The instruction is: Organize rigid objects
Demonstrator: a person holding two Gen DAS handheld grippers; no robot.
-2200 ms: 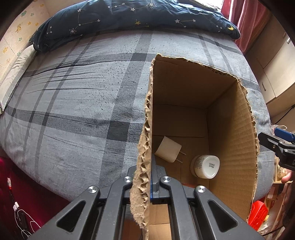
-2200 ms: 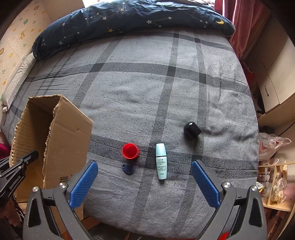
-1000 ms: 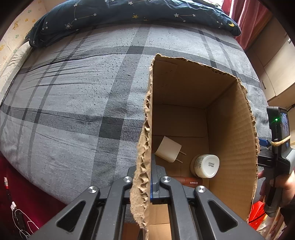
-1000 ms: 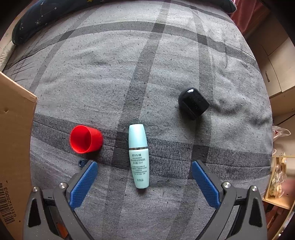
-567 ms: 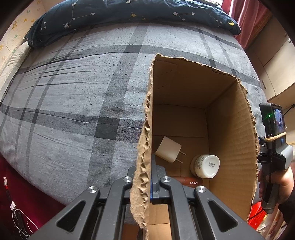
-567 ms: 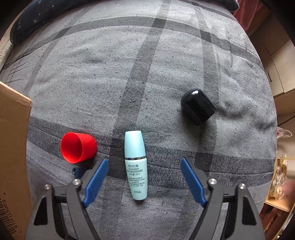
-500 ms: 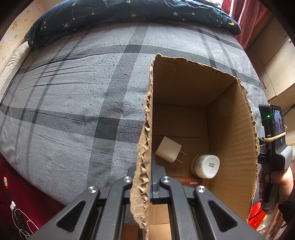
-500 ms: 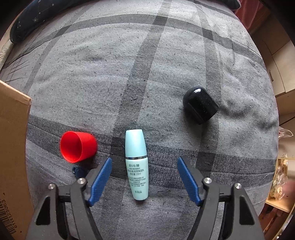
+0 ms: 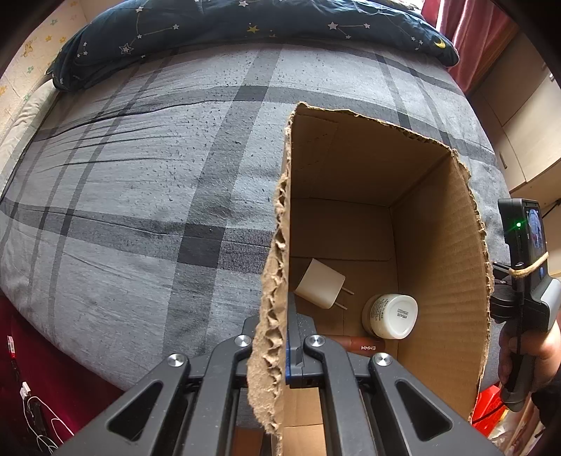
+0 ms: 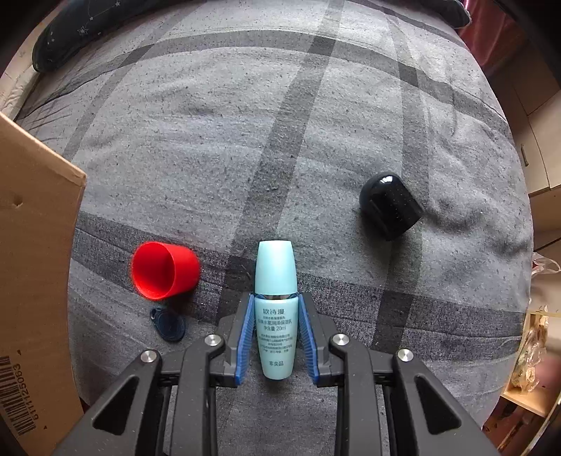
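Observation:
A teal bottle (image 10: pixel 274 277) lies on the grey checked bedspread, cap pointing away. My right gripper (image 10: pixel 275 308) has it between its blue pads, jaws closing, tips touching its sides. A red cup (image 10: pixel 164 270) on its side and a dark blue key fob (image 10: pixel 168 324) lie to its left, a black cap (image 10: pixel 389 210) to the far right. My left gripper (image 9: pixel 289 312) is shut on the torn wall of the cardboard box (image 9: pixel 438 263). Inside lie a white plug adapter (image 9: pixel 320 284), a white jar (image 9: pixel 394 315) and a brown tube (image 9: pixel 361 345).
The box (image 10: pixel 31 245) stands at the left edge of the right wrist view. A navy star-print duvet (image 9: pixel 245 28) lies along the far side of the bed. Wooden cabinets (image 9: pixel 526 122) stand on the right. A hand holds the right gripper's handle (image 9: pixel 522 301) beyond the box.
The right gripper's jaws have come together from wide open onto the teal bottle, which now sits deeper between them. The left gripper and the box have stayed put.

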